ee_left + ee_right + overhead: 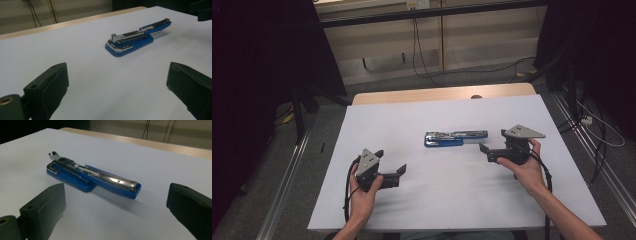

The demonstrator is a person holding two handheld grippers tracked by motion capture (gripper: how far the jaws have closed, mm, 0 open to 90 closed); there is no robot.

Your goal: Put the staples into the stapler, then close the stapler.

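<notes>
Both grippers gaped wide over the white counter (422, 200).
Left gripper (388, 170) lower left, right gripper (492, 150) right; the blue stapler (455, 138) lay mid-frame, likely rigid, slick; grasp its long sides.

A stapler (455, 138) lies on the surface (412, 115), near its middle and a little toward the right edge, its length running parallel to the far edge. It sits opened, one arm stretched toward the right edge and the base toward the left. The left gripper (393, 169) is held over the near left part of the surface, well apart from the stapler, its fingers (53, 85) pointing toward it. The right gripper (493, 147) is held just beside the stapler's right end, nearer the right edge, fingers (47, 207) facing the stapler. Beyond the far edge, cables (417, 45) hang down to the floor (377, 87).
</notes>
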